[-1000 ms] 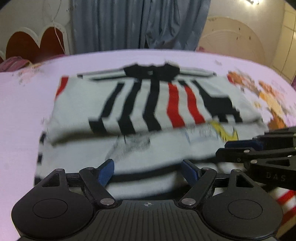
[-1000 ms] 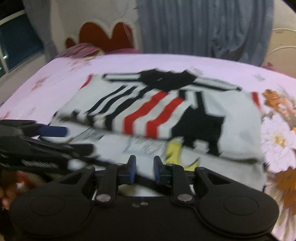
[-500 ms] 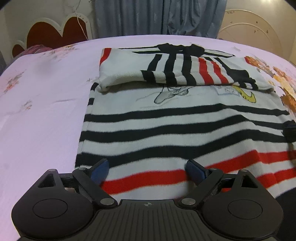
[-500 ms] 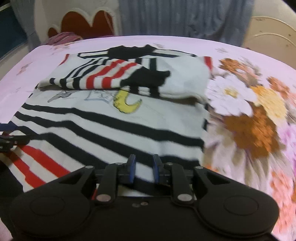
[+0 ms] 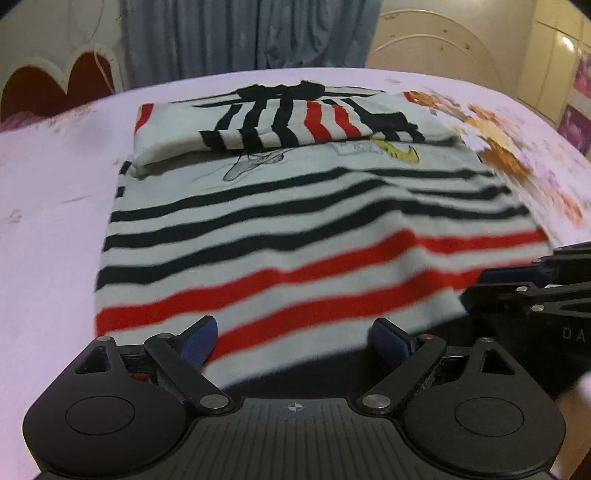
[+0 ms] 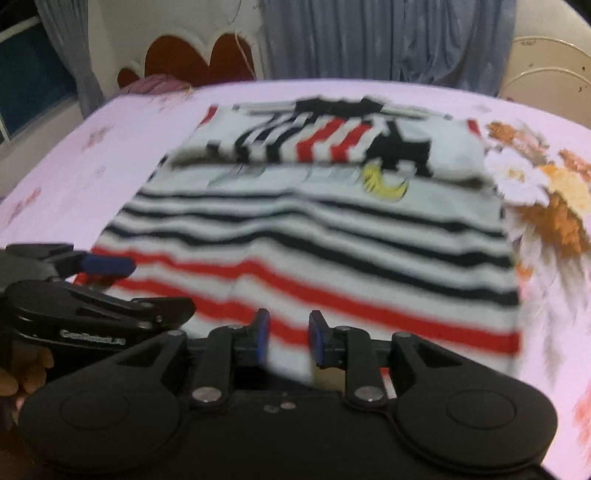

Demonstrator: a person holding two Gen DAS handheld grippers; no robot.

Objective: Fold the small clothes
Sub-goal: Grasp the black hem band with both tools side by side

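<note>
White knit with black and red stripes makes up the small sweater (image 5: 295,236), which lies flat on the bed (image 5: 51,206). Its far end is folded over toward the near side, so the sleeves and black collar sit on top of the body, and a little yellow shape peeks out under the fold. The near hem, with its red stripes, is lifted off the bed and sags in the middle.

At that hem, the right gripper (image 6: 286,338) has its blue pads close together with a bit of the red-and-white edge between them. Its jaws have just been opening a little, and the blur hides whether the pads press the cloth. The left gripper (image 5: 295,338) is spread wide, after its jaws opened a moment ago, and the hem hangs between the pads without touching them.

A hand (image 6: 22,373) shows at the left edge of the right wrist view, under the left gripper. The sheet is pink with orange flowers (image 6: 554,206) on one side. A blue curtain (image 5: 251,33) hangs behind the bed, beside a red headboard (image 6: 199,59).
</note>
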